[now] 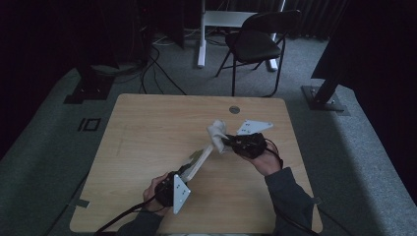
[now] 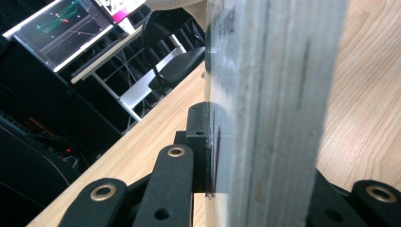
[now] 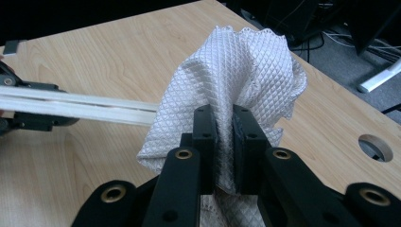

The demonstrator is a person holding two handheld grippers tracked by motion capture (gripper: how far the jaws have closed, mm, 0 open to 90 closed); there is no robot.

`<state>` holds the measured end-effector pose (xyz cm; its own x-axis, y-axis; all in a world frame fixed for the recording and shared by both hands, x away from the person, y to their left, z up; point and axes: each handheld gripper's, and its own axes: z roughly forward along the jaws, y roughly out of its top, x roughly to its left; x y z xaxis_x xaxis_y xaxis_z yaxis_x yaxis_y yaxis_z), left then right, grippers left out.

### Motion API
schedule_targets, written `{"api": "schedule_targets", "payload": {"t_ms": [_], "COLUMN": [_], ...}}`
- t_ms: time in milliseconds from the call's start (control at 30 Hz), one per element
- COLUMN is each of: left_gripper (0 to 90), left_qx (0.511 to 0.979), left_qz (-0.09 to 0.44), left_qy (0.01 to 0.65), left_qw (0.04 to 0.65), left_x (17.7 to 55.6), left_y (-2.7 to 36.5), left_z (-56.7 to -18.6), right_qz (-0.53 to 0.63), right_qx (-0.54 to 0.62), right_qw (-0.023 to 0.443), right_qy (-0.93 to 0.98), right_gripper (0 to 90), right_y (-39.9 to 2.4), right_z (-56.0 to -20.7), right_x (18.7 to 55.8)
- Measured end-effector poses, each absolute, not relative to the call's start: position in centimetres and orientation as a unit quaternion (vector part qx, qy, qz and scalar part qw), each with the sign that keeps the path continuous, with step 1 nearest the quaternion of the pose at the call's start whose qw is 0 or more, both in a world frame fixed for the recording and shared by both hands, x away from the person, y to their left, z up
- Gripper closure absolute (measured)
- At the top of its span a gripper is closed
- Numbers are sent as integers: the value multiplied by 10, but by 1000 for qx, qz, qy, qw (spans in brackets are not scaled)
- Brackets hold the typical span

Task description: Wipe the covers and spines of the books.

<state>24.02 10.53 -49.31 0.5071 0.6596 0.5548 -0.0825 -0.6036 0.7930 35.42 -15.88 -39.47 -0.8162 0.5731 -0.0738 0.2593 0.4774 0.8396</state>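
Dim light up top, and the high view gives little detail: the left gripper (image 1: 173, 189) sits near the front edge of the light wooden table (image 1: 147, 128), its jaws lost in shadow under the grey plate. Its own view settles it: the two black jaws are clamped on one end of a flat, pale whitewashed wooden board (image 2: 269, 109), held on edge, so close to the lens that its face is a blur and its far end runs out past the top of the picture. Faint dark marks on the board are too smeared to read.

The board (image 1: 202, 160) slants up off the table from the left gripper toward the middle, where the right gripper (image 1: 231, 143) meets it. Those jaws are pinched tight on a bunched white quilted cloth (image 3: 231, 90), and the cloth drapes against the board's far end, covering it. From the right gripper view, the cloth's lower folds are cut off by the bottom edge.

The count: one board, one cloth, two grippers, two hands, one round cable hole (image 1: 234, 109) near the table's back edge. Beyond the table, one black folding chair (image 1: 258, 42) stands on grey carpet, the rest in darkness.
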Motion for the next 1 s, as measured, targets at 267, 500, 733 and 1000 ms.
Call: {"api": "schedule_targets", "payload": {"t_ms": [267,500,733,1000], "left_gripper": [788,788,788,788], "left_qx": [767,770,767,767], "left_qz": [445,426,412,385], "left_qy": [199,207,215,228], "left_qw": [417,428,442,460], "left_x": [242,243,245,248], "left_y": [108,110,112,115], "left_z": [-491,-489,-487,-487], "right_qz": [435,438,443,442], "right_qx": [260,269,277,284], "right_qw": [183,179,168,159], "right_qy": [843,839,836,836], "right_gripper": [824,824,824,824], "right_y": [-164,-168,-170,-171], "right_z": [-402,-408,-416,-425], "right_x": [354,354,353,352]}}
